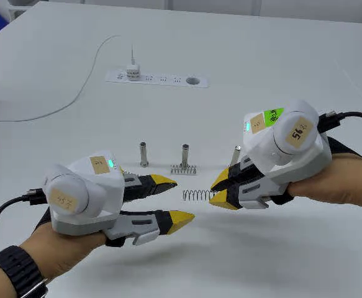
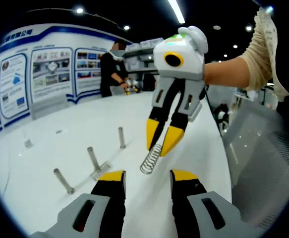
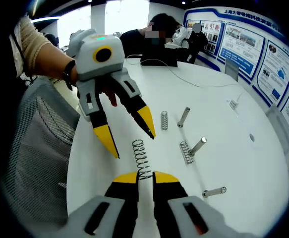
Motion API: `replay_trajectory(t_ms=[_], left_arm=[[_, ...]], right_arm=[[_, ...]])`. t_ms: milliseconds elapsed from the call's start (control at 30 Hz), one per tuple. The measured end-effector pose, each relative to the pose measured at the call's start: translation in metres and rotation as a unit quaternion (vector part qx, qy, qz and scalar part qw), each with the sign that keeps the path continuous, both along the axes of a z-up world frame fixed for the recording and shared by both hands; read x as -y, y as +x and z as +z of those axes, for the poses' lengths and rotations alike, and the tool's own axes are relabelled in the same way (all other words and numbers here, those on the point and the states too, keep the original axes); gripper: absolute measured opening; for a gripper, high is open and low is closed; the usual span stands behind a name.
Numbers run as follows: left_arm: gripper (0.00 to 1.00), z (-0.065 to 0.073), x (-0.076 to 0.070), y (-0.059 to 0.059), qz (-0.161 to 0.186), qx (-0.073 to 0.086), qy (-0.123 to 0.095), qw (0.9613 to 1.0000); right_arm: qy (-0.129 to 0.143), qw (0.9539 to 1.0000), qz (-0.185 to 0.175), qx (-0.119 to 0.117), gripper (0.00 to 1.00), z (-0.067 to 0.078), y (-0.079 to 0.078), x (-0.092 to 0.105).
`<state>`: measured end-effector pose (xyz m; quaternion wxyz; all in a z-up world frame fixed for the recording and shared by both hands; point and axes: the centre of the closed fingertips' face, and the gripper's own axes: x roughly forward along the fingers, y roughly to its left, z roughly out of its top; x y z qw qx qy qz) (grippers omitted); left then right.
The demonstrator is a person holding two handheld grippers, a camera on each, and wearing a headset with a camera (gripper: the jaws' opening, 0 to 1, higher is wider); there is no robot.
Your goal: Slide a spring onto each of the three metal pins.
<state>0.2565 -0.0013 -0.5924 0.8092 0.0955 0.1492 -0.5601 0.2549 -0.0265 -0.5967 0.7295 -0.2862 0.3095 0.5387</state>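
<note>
Three metal pins stand upright on the white table: the left pin (image 1: 143,154), the middle pin (image 1: 185,155) and the right pin (image 1: 236,154). My right gripper (image 1: 217,190) is shut on one end of a spring (image 1: 196,195), which sticks out level towards the left; in the right gripper view the spring (image 3: 142,158) runs forward from my right gripper (image 3: 145,177). My left gripper (image 1: 179,200) is open, its jaws above and below the spring's free end without touching. A second spring (image 1: 183,169) lies at the middle pin's base. A third spring (image 3: 164,120) lies beside the farthest pin (image 3: 184,116).
A white power strip (image 1: 156,79) with a plug (image 1: 133,71) and a thin cable (image 1: 75,93) lies at the back of the table. People stand by display boards (image 2: 50,69) in the background. A mesh chair (image 3: 35,148) is beside the table.
</note>
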Motion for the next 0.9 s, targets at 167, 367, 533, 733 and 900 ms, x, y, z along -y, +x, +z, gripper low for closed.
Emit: replay_trajectory(t_ms=[167,367,533,733,900], left_arm=[[0.26,0.0033,0.0016,-0.0014,-0.005,0.002,-0.008,1.0000],[0.15,0.0043,0.0030,-0.0036,-0.015,0.009,-0.006,0.9998],[0.12,0.0031,0.0027,-0.0032,-0.016,0.012,-0.003,0.9998],[0.12,0.0044,0.0031,-0.0024,-0.016,0.014,-0.003,0.9998],[0.12,0.0065,0.0032,-0.0023,-0.016,0.013,-0.006,0.9998]], right_arm=[[0.000,1.0000,0.008,0.003,0.11,-0.0001,-0.0014,-0.0030],[0.002,0.9999,0.014,0.005,0.11,0.0011,-0.0019,-0.0048],[0.003,0.9999,0.016,0.005,0.11,0.0007,-0.0028,-0.0050],[0.003,0.9998,0.019,0.009,0.11,0.0013,-0.0021,-0.0049],[0.003,0.9997,0.019,0.012,0.11,0.0015,-0.0016,-0.0048]])
